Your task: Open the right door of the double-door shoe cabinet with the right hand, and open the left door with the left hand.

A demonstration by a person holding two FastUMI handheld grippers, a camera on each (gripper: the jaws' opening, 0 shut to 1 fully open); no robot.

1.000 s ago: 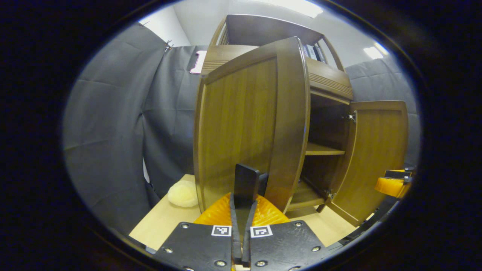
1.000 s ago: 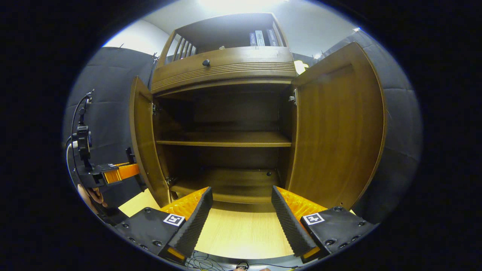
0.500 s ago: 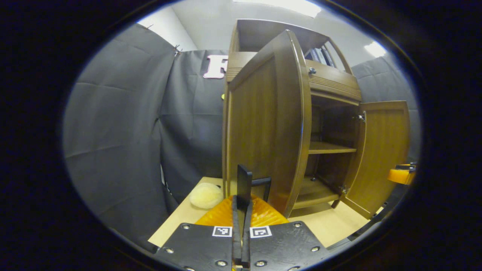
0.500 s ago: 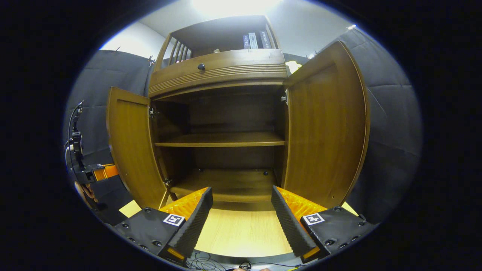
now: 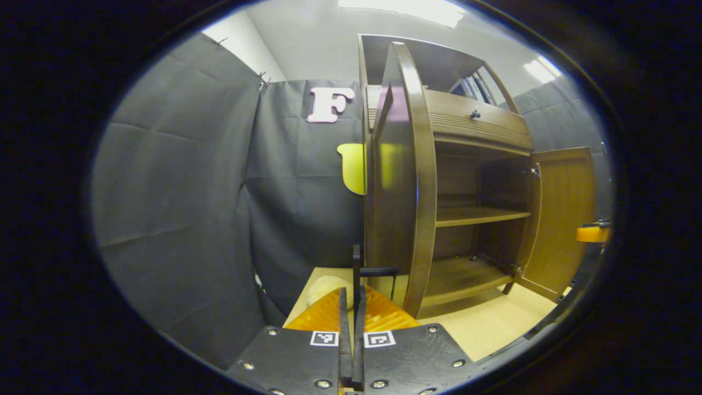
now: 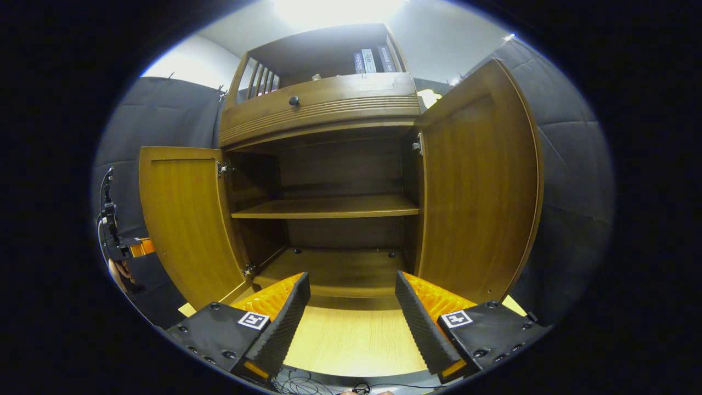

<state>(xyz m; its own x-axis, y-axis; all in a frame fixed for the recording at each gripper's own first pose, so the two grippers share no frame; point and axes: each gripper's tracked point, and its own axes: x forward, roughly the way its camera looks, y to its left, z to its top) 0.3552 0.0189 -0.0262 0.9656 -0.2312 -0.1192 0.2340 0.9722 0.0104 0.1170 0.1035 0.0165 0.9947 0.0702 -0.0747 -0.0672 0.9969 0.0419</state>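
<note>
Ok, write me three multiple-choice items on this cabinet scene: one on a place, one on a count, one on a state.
1. Where do the books stand?
A. on the top open shelf, above the drawer
B. on the middle shelf
C. on the tabletop

2. How many knobs does the drawer front show?
A. none
B. one
C. three

3. How is the right gripper set?
A. shut on the right door
B. shut on nothing
C. open, holding nothing

Answers: 1 A, the spines stand in the top compartment; 2 B, a single dark knob sits on it; 3 C, its fingers stand wide apart over bare tabletop, before the open shoe cabinet.
</note>
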